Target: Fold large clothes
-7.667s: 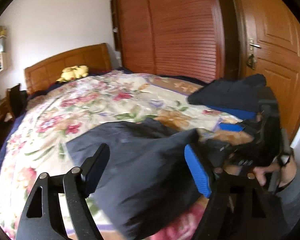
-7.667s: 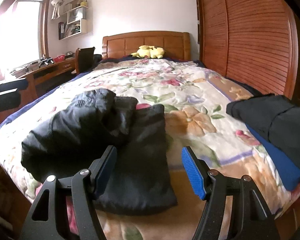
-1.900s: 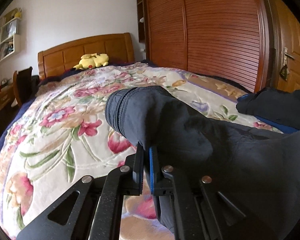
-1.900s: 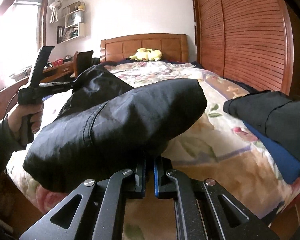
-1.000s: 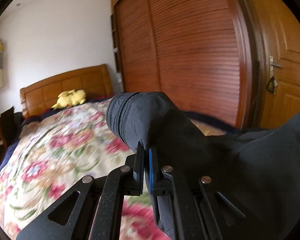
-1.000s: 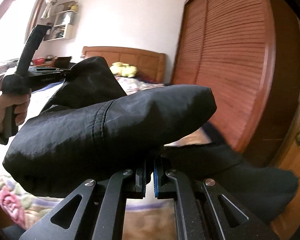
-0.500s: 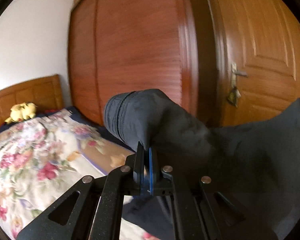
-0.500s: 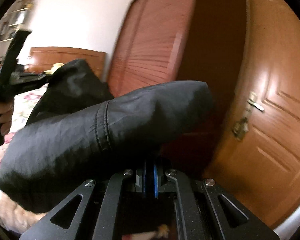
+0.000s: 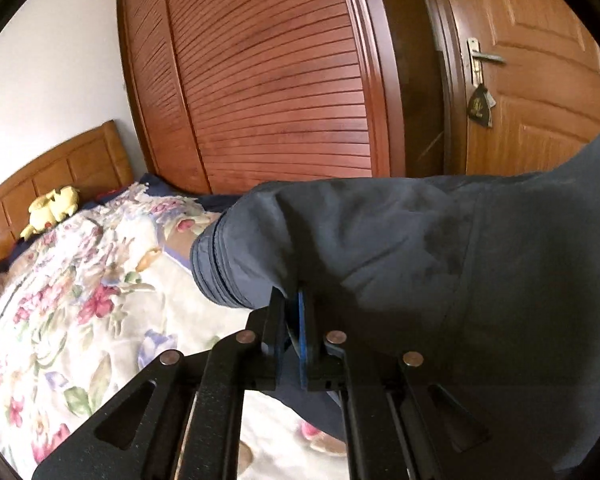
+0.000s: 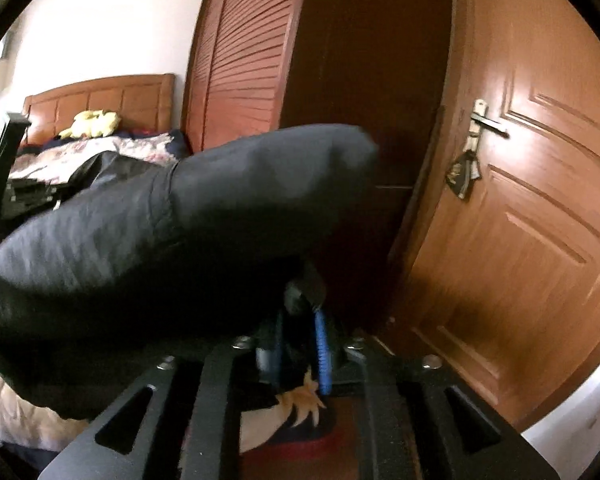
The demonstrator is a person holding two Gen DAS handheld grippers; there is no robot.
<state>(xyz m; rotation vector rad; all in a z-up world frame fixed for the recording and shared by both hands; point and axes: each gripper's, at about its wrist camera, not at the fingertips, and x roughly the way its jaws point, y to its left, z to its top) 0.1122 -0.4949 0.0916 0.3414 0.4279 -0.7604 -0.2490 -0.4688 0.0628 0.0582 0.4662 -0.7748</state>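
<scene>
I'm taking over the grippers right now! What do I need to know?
Left hand-held gripper: shut on the folded dark garment, pinching a fold near its stitched hem.
Right hand-held gripper: jaws opening; a bit of the garment's fabric is between them, so its grip is going.
The garment hangs in the air over the edge of the floral bed, near the wooden door.
Done: it looks folded into a bundle.
Left: set it down, probably on a pile, then let go with the left.

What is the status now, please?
Left gripper shut on dark garment. Right gripper opening, fabric between its fingers. Nothing visible in the way.
</scene>
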